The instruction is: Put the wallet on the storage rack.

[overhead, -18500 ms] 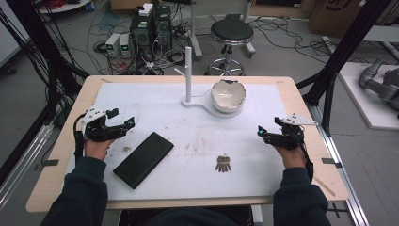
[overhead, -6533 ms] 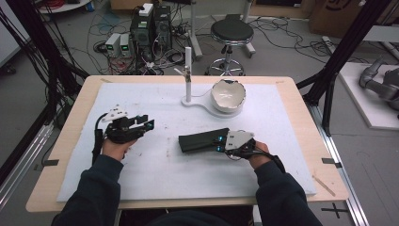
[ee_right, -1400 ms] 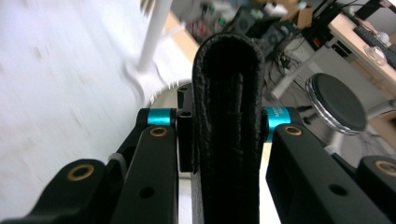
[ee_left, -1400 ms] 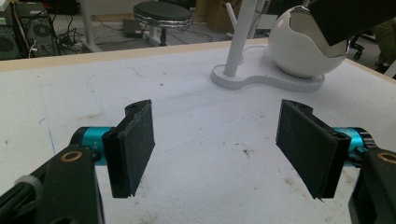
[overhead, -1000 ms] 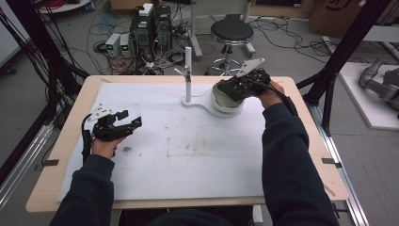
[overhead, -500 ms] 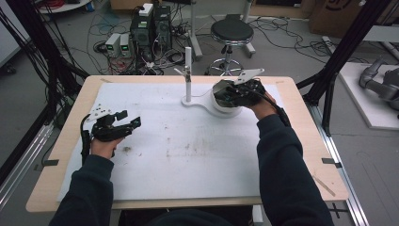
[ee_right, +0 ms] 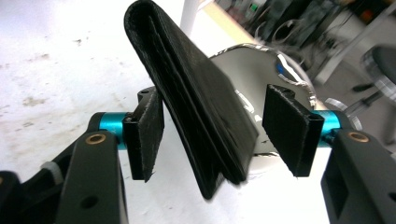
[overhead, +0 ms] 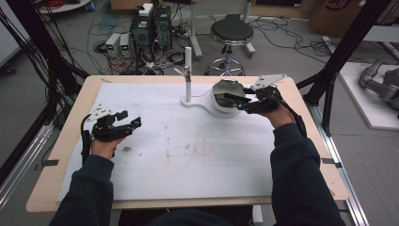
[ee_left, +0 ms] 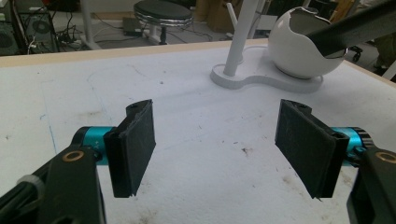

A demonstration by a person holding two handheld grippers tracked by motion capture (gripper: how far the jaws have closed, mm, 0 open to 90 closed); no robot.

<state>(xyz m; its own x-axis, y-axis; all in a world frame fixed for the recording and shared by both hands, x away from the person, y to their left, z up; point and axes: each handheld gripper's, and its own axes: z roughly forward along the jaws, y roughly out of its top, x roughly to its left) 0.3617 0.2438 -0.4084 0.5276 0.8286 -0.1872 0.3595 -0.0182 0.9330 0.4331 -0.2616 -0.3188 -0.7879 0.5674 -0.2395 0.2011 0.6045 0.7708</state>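
Near the surface's far edge: wallet (ee_right: 196,100) leaning in white bowl (overhead: 225,98), between right gripper's (overhead: 241,100) just-opened jaws; left gripper (ee_left: 219,149) wide open, empty.

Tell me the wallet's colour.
Black; the wallet shows best in the right gripper view.

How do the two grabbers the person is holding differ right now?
The left gripper has nothing between its open jaws, while the right gripper has a black wallet standing between its jaws, which have just been opening and no longer press it. The left gripper hovers over the bare white mat; the right gripper is at the white bowl, where the wallet rests. Both have black padded jaws on blue mounts.
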